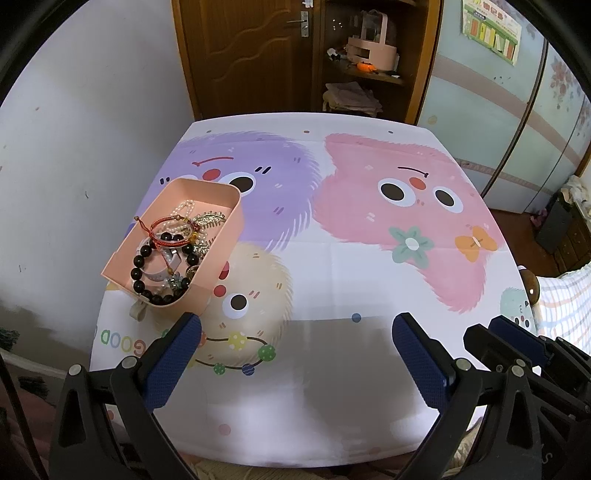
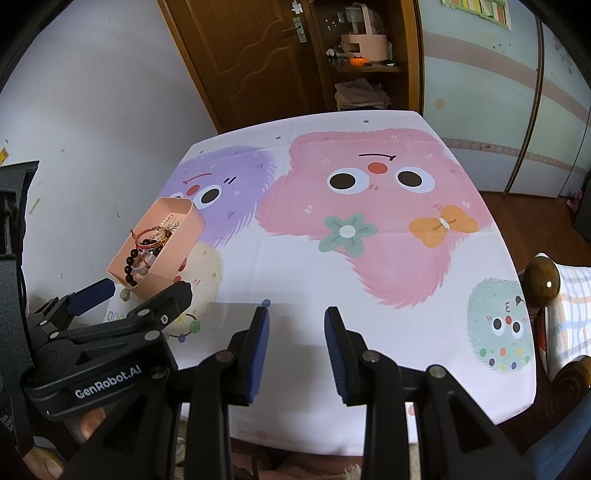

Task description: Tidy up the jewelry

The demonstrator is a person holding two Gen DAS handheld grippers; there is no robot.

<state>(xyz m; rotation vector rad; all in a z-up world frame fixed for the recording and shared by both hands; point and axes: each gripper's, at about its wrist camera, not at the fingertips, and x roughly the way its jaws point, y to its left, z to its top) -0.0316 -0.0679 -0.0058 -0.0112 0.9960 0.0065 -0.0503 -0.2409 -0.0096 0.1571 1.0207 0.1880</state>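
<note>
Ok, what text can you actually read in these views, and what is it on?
"GenRobot.AI": on the body of the left gripper, seen in the right wrist view.
"GOOD": printed on the tablecloth, upside down from here.
Wall poster: its print is too small to read.

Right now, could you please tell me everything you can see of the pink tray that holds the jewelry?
The pink tray is a shallow open-topped box with rounded corners, apparently matte plastic. It sits flat and skewed near the left edge of the cartoon-print tablecloth, over the purple and cream monsters. Inside lie a dark bead bracelet, a red cord bracelet, a pearl strand and a gold leaf piece, heaped together. A pale tag pokes from beneath its near end. Neither gripper touches it.
</note>
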